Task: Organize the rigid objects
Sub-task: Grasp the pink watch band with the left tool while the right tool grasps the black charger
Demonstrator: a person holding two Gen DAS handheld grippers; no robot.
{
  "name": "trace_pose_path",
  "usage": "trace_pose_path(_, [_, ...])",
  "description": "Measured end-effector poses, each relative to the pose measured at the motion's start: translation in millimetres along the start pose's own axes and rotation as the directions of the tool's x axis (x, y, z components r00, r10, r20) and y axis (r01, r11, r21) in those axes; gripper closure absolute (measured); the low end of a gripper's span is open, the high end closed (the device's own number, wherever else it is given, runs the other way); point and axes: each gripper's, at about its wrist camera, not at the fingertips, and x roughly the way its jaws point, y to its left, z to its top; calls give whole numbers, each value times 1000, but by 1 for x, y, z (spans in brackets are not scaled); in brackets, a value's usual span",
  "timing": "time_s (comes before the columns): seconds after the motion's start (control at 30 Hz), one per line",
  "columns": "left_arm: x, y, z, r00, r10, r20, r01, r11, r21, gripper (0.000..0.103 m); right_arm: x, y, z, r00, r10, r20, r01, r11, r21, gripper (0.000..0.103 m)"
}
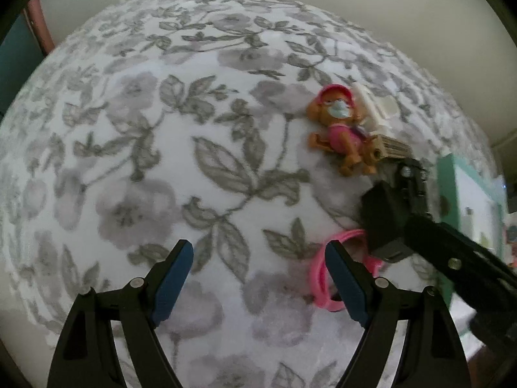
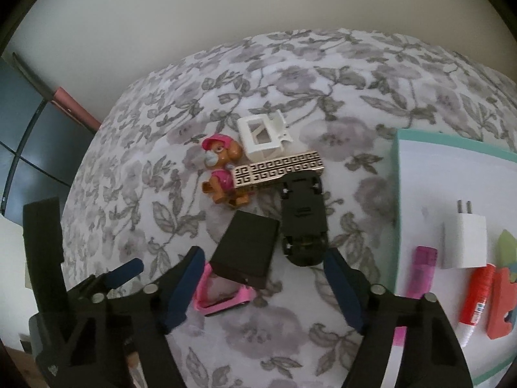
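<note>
On the floral bedspread (image 2: pixel 323 323) lie a dog figure in pink (image 2: pixel 223 171), a white clip (image 2: pixel 261 139), a gold patterned clip (image 2: pixel 278 169) and an upturned black toy car (image 2: pixel 303 223). A black box (image 2: pixel 247 249) rests partly on a pink frame (image 2: pixel 223 297). My right gripper (image 2: pixel 263 258) hangs open over the box and the car's near end, its pads clear of both. My left gripper (image 1: pixel 258 252) is open above bare cloth, with the pink frame (image 1: pixel 318 274) by its right finger. The dog figure (image 1: pixel 336 126) and black box (image 1: pixel 384 223) sit to its far right.
A teal-rimmed white tray (image 2: pixel 395 194) at the right holds a white charger (image 2: pixel 463 242), a pink stick (image 2: pixel 423 271), a red tube (image 2: pixel 476 297) and an orange puzzle piece (image 2: pixel 501 304). A pale wall runs behind the bed. Dark furniture (image 2: pixel 29 129) stands at the left.
</note>
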Motion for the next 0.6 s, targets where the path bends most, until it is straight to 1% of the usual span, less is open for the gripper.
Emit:
trace_pose_path(0.07, [1, 1, -1, 1000, -5, -1, 5, 1000, 7, 19, 4, 2, 0, 1000, 4, -8, -4, 1000, -2, 31])
trace_pose_path(0.13, [4, 2, -2, 1000, -14, -6, 14, 1000, 16, 19, 8, 5, 0, 1000, 8, -20, -8, 1000, -5, 41])
trace_pose_path(0.2, [6, 0, -6, 1000, -22, -9, 22, 1000, 19, 19, 12, 8, 0, 999, 14, -30, -14, 1000, -6, 41])
trace_pose_path(0.3, [8, -6, -8, 1000, -12, -12, 13, 999, 49, 19, 17, 12, -1, 999, 17, -39, -17, 1000, -15, 49])
trace_pose_path(0.47, [9, -14, -10, 1000, 18, -10, -17, 996, 91, 19, 22, 17, -2, 999, 9, -50, -11, 999, -30, 49])
trace_pose_path(0.53, [11, -20, -11, 999, 37, -10, -35, 993, 111, 19, 24, 17, -3, 998, 3, -57, -4, 999, -34, 53])
trace_pose_path(0.6, [16, -29, -10, 998, 58, -8, -56, 989, 139, 19, 23, 15, -3, 998, 9, -60, -10, 1000, -27, 53])
